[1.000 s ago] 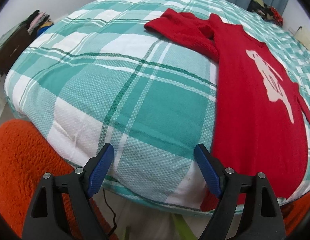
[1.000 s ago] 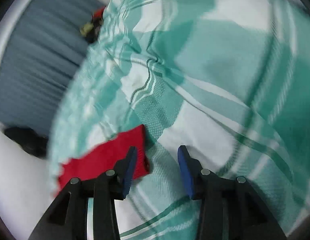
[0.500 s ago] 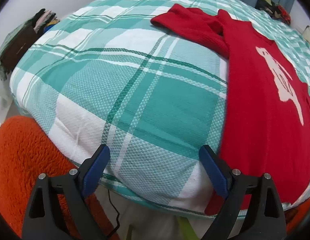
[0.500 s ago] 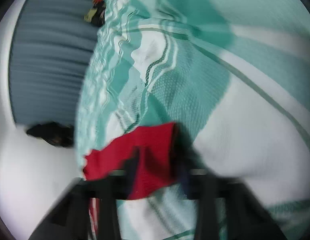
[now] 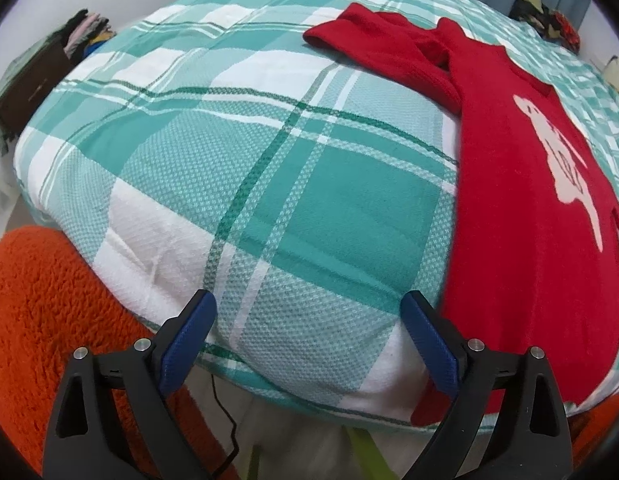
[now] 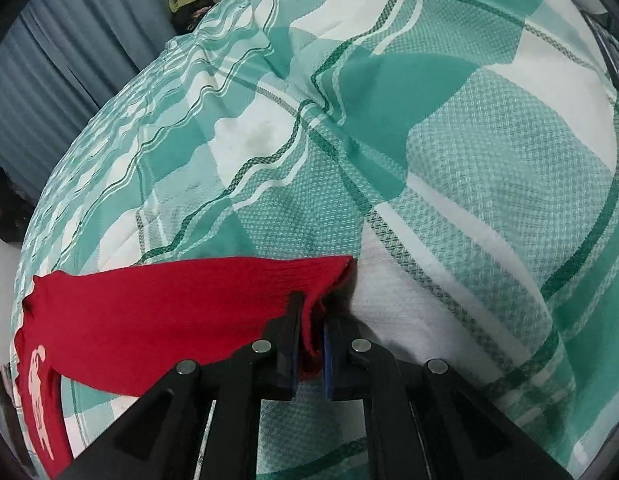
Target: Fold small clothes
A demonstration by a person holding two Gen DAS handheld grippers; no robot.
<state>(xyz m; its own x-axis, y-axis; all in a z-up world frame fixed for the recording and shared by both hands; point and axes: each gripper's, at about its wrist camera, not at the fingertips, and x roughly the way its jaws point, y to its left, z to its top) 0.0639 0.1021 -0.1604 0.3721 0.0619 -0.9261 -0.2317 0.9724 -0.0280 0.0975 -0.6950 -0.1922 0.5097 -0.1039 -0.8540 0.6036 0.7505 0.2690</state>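
A small red sweater with a white animal print lies flat on the teal plaid bedcover, one sleeve stretched toward the far side. My left gripper is open and empty at the bed's near edge, left of the sweater's hem. In the right wrist view my right gripper is shut on the cuff end of the other red sleeve, which stretches left to the sweater body.
An orange fluffy rug lies on the floor below the bed's near left corner. A pile of clothes sits at the far left. Blue curtains and dark clothes lie beyond the bed.
My right gripper closed on the red sleeve cuff; it was open beside it a second ago. My left gripper shifted slightly along the bed edge and stays open.
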